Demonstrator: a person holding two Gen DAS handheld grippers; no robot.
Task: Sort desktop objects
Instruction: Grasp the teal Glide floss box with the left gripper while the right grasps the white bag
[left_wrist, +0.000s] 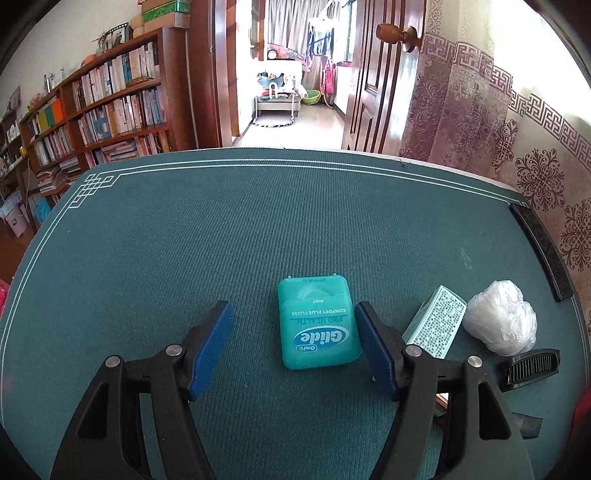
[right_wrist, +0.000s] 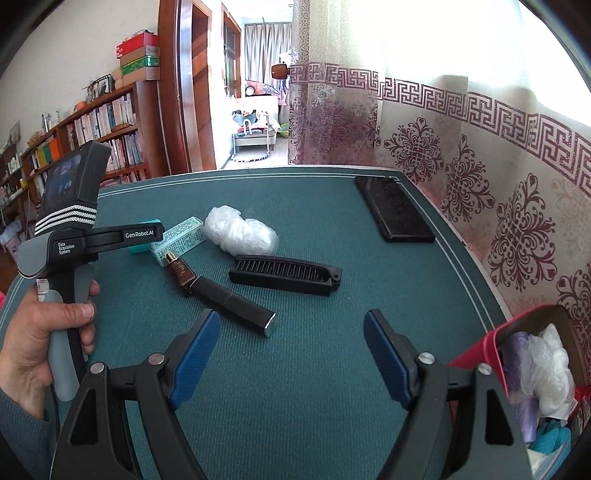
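Hovering over the teal floss box, the left gripper has its jaws spread with the box lying flat between them on the green table mat; the right-hand pad looks to be against the box's edge or just beside it, the left-hand pad stands clear, so nothing is pinched yet; the step in hand appears to be the pickup of this box. Next the jaws would need to centre on the box and close on its two sides before lifting. Beside it lie a small patterned carton, a wad of clear plastic and a black comb; a dark tube and a black flat case lie further off. The right gripper hangs empty, jaws spread wide over bare mat; a red box of bags at the right edge is probably where sorted things go.
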